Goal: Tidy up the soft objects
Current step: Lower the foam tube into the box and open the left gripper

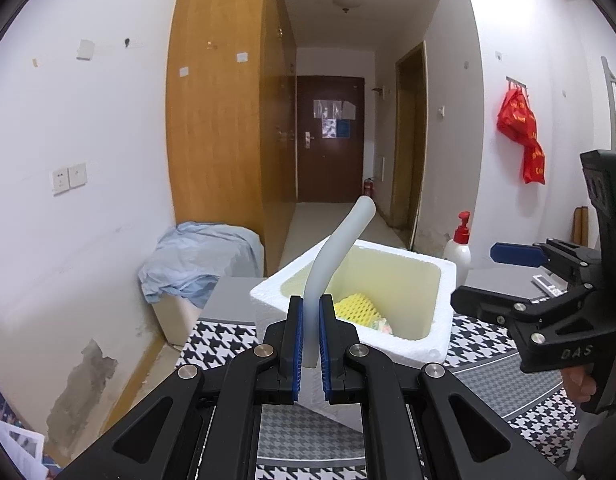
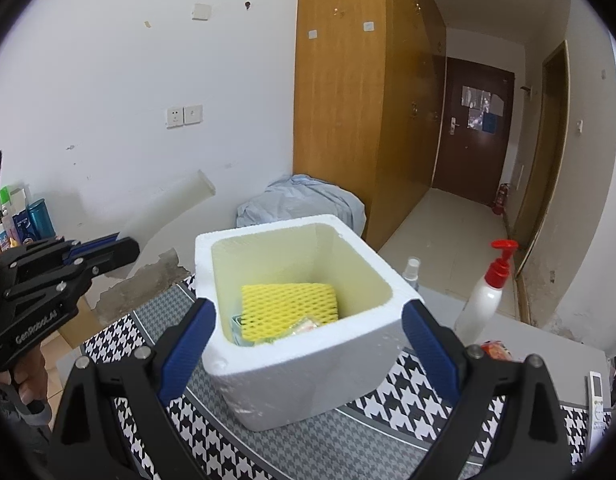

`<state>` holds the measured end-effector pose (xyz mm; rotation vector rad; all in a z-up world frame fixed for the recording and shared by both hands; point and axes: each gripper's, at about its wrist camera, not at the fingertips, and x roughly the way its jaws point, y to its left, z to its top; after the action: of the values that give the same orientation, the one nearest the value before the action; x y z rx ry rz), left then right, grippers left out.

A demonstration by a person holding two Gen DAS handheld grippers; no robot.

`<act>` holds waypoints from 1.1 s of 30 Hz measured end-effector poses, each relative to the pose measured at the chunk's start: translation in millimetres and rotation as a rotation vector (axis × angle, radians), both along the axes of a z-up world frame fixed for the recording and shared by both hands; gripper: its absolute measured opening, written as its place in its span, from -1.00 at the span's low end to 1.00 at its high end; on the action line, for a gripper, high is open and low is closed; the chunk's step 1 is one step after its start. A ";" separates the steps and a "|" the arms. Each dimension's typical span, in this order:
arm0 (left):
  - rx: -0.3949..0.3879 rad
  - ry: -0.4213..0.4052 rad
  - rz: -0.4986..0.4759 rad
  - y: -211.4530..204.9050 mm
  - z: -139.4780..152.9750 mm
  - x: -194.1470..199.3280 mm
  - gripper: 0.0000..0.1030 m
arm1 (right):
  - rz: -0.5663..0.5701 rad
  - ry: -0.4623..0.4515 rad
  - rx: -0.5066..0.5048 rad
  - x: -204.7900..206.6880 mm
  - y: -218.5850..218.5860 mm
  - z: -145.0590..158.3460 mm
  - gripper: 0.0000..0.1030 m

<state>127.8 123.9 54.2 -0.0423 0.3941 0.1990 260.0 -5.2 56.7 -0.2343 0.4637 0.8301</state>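
Note:
My left gripper (image 1: pixel 310 312) is shut on a white foam tube (image 1: pixel 340 248) that bends up and to the right, held in front of a white foam box (image 1: pixel 440 332). The box (image 2: pixel 308 376) holds a yellow foam net (image 2: pixel 287 312) and a small packet (image 2: pixel 308 326). In the right wrist view the tube (image 2: pixel 175 204) sticks up from the left gripper (image 2: pixel 119 246) at the left. My right gripper (image 2: pixel 308 336) is open, its blue pads either side of the box's near wall, empty. It also shows at the right of the left wrist view (image 1: pixel 484 280).
A houndstooth cloth (image 2: pixel 408 404) covers the table. A white pump bottle with a red top (image 2: pixel 484 300), a small spray bottle (image 2: pixel 411 270), a red packet (image 2: pixel 496 350) and a remote (image 2: pixel 598 400) stand right of the box. A bin draped in blue cloth (image 1: pixel 199 260) is on the floor.

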 end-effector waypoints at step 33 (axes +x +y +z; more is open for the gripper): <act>-0.042 0.049 -0.122 -25.9 3.4 62.6 -0.84 | -0.105 0.009 0.026 -7.8 -59.8 -15.9 0.87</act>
<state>190.4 98.0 57.6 -0.0551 0.4481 0.0718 252.2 -65.0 40.8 -0.1808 0.4691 0.7344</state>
